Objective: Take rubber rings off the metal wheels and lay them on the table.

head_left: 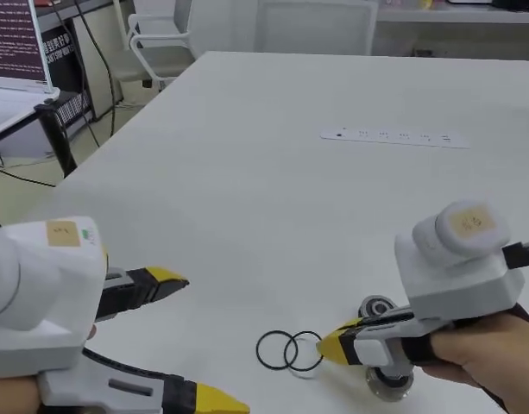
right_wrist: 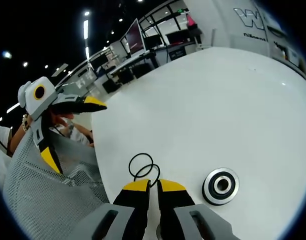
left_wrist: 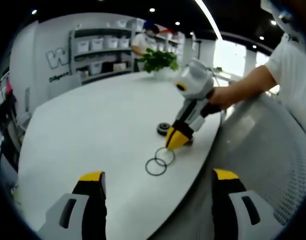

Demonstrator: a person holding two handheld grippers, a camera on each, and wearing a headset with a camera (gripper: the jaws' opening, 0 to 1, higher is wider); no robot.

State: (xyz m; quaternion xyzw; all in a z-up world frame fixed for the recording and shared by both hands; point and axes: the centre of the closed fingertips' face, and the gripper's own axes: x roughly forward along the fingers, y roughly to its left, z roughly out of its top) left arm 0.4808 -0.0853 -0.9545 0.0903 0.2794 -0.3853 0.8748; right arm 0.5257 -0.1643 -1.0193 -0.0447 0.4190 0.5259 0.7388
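Two black rubber rings (head_left: 275, 350) (head_left: 305, 351) lie overlapping on the white table (head_left: 273, 190), near its front edge. My right gripper (head_left: 331, 347) is low over the table with its jaws shut on the near edge of the right-hand ring (right_wrist: 149, 175). One metal wheel (head_left: 376, 307) (right_wrist: 220, 185) lies flat just beyond that gripper. Another wheel (head_left: 390, 380) sits under the gripper's body. My left gripper (head_left: 195, 338) hovers open at the lower left with nothing between its jaws, pointing at the rings (left_wrist: 156, 166).
A white power strip (head_left: 393, 136) lies flat on the far part of the table. White chairs (head_left: 160, 43) stand behind the table and a monitor (head_left: 18, 43) stands at the far left. The table edge runs close under my left gripper.
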